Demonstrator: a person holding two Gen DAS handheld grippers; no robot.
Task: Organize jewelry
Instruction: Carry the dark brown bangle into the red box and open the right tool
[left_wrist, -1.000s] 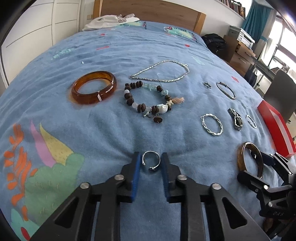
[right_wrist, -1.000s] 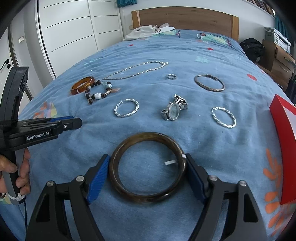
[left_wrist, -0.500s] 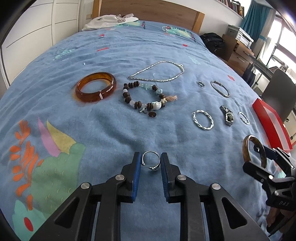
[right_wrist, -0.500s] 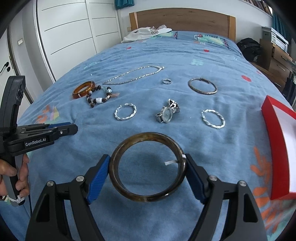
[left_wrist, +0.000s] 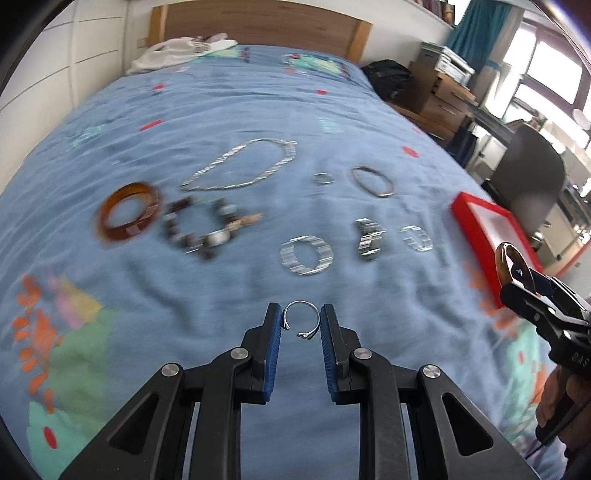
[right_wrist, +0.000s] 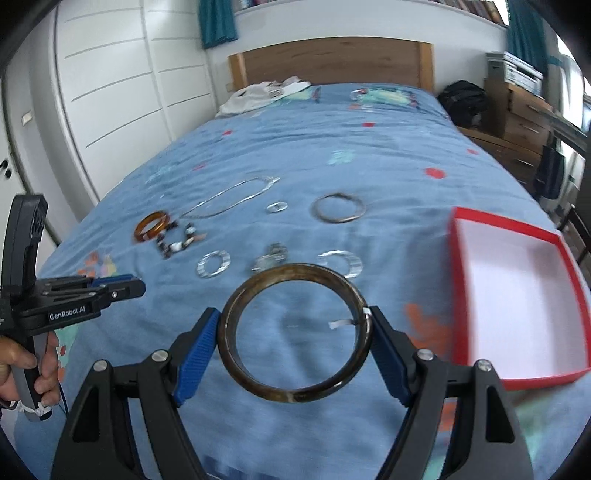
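Black left claw (right_wrist: 122, 288) marked "GenRobot.AI", right claw (left_wrist: 524, 286) lettering perhaps "BAS"

I hold a small open silver ring (left_wrist: 300, 319) and a big dark brown bangle (right_wrist: 295, 334) above the blue bed (right_wrist: 388, 155).

The bedspread (right_wrist: 332, 140) is mid-blue, scattered with red spots and orange, green and pink leaf shapes. On it, the box (right_wrist: 458, 295) is bright red outside and white within; left of the box lie an amber-orange bangle (left_wrist: 127, 212) and silver rings, blurred.
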